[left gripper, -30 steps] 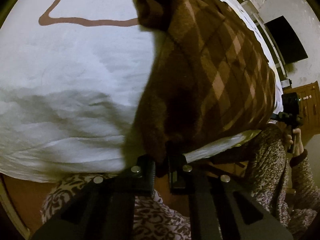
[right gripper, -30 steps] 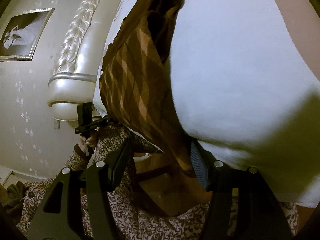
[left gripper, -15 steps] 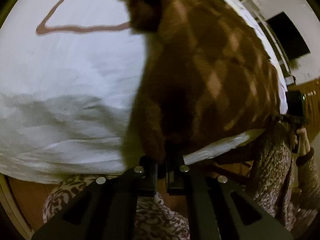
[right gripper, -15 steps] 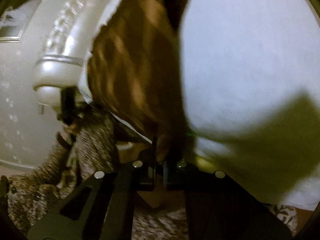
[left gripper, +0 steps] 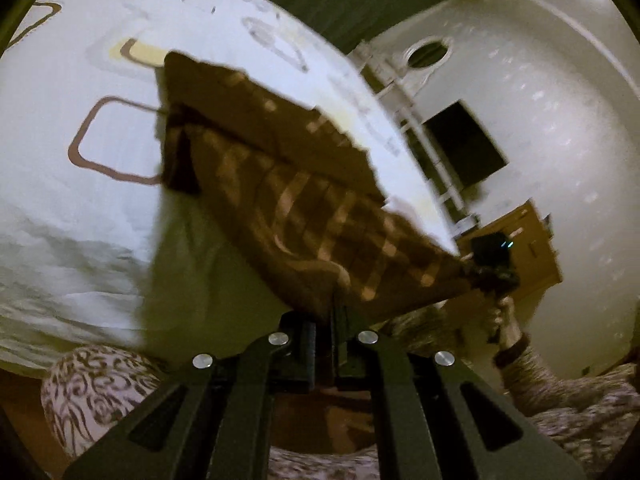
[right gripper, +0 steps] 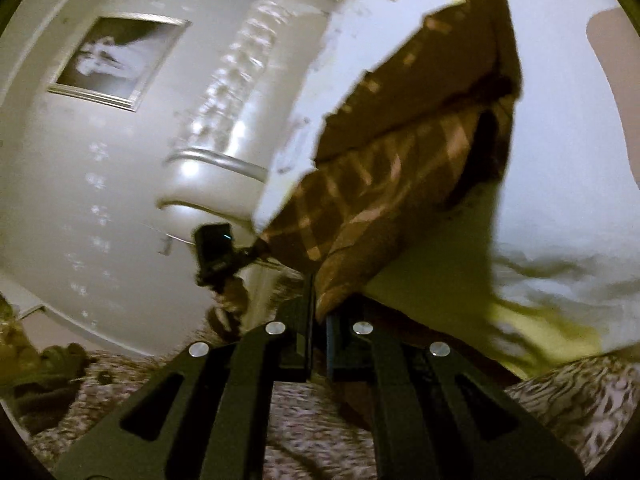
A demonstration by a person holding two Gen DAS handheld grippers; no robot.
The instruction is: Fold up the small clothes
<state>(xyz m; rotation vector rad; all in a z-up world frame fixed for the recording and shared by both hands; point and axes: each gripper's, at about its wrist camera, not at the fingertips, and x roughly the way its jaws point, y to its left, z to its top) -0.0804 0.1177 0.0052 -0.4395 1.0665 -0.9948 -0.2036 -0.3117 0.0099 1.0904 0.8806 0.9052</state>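
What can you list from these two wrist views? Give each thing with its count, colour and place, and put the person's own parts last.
garment: one, brown with a tan diamond check, lifted off the bed at its near edge and stretched between both grippers
bed sheet: one, white with brown and yellow outlined shapes, under the garment
headboard: one, silvery white and tufted, left in the right wrist view
framed picture: one, greyish in a silver frame, on the wall
dark panel: one, black, on the far wall
left gripper: one, black, shut on the garment's near edge
right gripper: one, black, shut on the garment's other corner
patterned sleeve: brown and white, lower right
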